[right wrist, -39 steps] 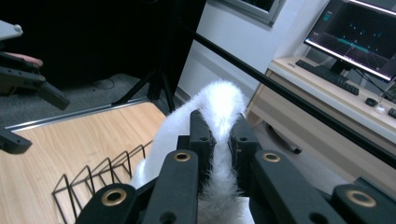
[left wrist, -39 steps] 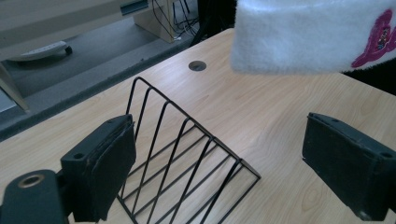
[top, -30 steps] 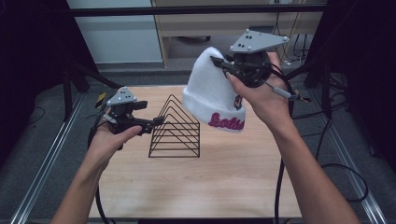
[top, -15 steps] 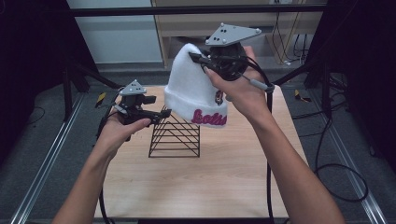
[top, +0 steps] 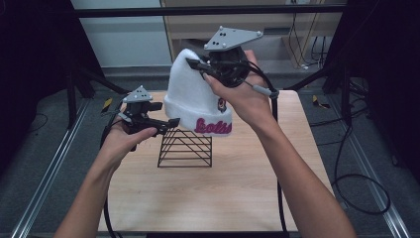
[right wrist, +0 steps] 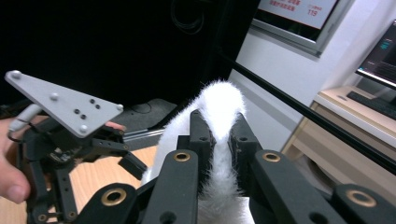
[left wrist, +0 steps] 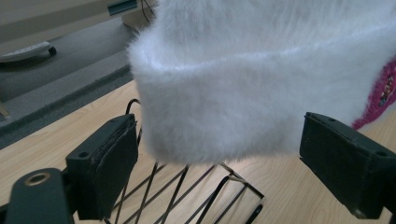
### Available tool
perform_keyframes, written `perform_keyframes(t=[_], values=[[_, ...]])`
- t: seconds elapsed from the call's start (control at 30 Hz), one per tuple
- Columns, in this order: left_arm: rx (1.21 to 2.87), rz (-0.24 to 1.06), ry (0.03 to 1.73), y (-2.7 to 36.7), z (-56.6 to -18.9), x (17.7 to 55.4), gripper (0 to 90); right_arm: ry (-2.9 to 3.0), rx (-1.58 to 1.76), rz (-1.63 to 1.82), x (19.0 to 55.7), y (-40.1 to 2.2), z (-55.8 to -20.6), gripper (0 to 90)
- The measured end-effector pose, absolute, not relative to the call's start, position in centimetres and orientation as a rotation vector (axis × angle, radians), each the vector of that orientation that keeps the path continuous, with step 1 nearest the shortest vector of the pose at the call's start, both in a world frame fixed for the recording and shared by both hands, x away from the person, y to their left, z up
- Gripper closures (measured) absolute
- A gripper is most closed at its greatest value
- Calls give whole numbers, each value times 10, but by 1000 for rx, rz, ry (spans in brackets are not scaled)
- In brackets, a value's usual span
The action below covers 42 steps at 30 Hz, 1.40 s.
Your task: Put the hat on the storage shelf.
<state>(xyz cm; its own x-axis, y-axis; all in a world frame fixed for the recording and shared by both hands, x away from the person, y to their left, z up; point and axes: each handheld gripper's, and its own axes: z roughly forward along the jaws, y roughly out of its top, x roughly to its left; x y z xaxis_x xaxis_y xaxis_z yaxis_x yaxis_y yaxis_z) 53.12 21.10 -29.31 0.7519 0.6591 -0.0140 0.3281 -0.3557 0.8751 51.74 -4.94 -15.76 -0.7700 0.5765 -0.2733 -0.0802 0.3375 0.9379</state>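
Note:
A white fuzzy beanie (top: 195,99) with pink lettering on its brim hangs in the air over a black wire rack (top: 184,148). The rack stands on the wooden table (top: 223,198). My right gripper (top: 198,67) is shut on the beanie's crown (right wrist: 219,102), which is pinched between the jaws of that gripper (right wrist: 218,126). My left gripper (top: 166,114) is open at the brim's left end. In the left gripper view the brim (left wrist: 224,107) hangs between the spread pads (left wrist: 109,163), and I cannot tell if it touches them. The rack (left wrist: 187,196) lies below.
Metal rails run along both sides of the table, one at the left (top: 49,173). Cables (top: 356,183) lie on the floor to the right. A cabinet (top: 277,34) stands behind the table. The other hand's gripper (right wrist: 70,140) sits close at the left in the right gripper view.
My right gripper has carried the beanie leftward over the rack. My left gripper has moved right and up to the brim, with its jaws still open.

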Motion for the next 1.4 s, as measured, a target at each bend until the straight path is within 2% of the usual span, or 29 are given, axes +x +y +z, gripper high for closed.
perform_keyframes(t=[0.27, 0.33, 0.43, 0.47, 0.67, 0.73, 1.0, 1.4], values=[[1946, 370, 737, 217, -299, 531, 60, 2045, 393, 1503, 512, -39, -159, 834], [1945, 344, 730, 217, -301, 533, 80, 2046, 388, 1509, 512, -37, -159, 834], [1948, 339, 723, 217, -302, 534, 196, 2051, 385, 1510, 511, -36, -160, 834], [1948, 335, 720, 218, -301, 534, 196, 2052, 379, 1511, 511, -35, -161, 834], [1954, 384, 695, 218, -298, 531, 639, 2046, 373, 1516, 511, -38, -160, 834], [1967, 429, 694, 215, -296, 528, 714, 2044, 378, 1509, 511, -42, -160, 834], [1945, 522, 721, 215, -288, 518, 736, 2027, 421, 1500, 516, -56, -162, 833], [1958, 577, 738, 216, -285, 509, 734, 2029, 473, 1489, 526, -65, -173, 831]])
